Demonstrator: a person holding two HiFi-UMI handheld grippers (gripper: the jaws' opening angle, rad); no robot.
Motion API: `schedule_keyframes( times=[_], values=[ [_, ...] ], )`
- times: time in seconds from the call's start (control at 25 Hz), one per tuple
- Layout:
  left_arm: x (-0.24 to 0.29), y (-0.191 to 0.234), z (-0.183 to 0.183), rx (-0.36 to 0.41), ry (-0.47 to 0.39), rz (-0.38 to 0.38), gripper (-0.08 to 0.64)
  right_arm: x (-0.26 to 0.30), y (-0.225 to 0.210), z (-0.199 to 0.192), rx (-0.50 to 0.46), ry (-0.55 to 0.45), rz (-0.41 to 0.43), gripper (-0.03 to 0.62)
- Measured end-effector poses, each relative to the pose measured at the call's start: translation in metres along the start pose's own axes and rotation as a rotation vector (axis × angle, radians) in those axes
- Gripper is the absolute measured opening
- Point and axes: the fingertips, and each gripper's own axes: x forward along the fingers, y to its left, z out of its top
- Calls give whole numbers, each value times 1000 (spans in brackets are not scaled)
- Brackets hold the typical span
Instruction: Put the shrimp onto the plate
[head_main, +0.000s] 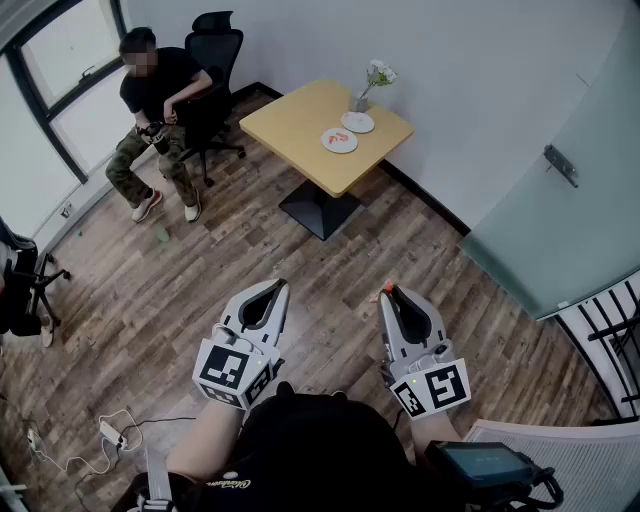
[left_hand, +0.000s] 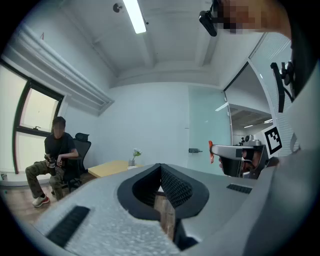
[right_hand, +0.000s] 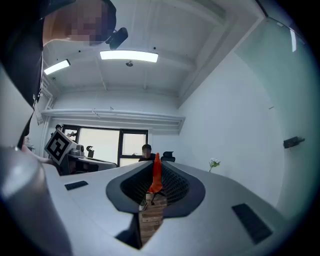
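My right gripper (head_main: 389, 291) is shut on a small orange shrimp (right_hand: 156, 174), which stands upright between the jaw tips and shows as an orange tip (head_main: 387, 287) in the head view. My left gripper (head_main: 274, 287) is shut, with nothing between its jaws (left_hand: 161, 169). Both are held above the wooden floor, well short of the yellow table (head_main: 296, 125). Two white plates lie on that table: the nearer plate (head_main: 331, 146) carries something orange, and the farther plate (head_main: 357, 122) looks bare.
A small vase with a white flower (head_main: 366, 88) stands at the table's far edge. A person (head_main: 150, 110) sits on a black office chair (head_main: 216, 60) at the left by the window. A glass door (head_main: 560, 200) is at the right, and cables (head_main: 105, 435) lie on the floor.
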Motion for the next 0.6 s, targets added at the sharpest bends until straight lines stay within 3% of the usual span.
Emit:
schedule_keyframes(
  times=[0.6],
  values=[
    [2,-7,-3,9,7,-22,3,-5,-5,2,67,-25,-5,51]
  ],
)
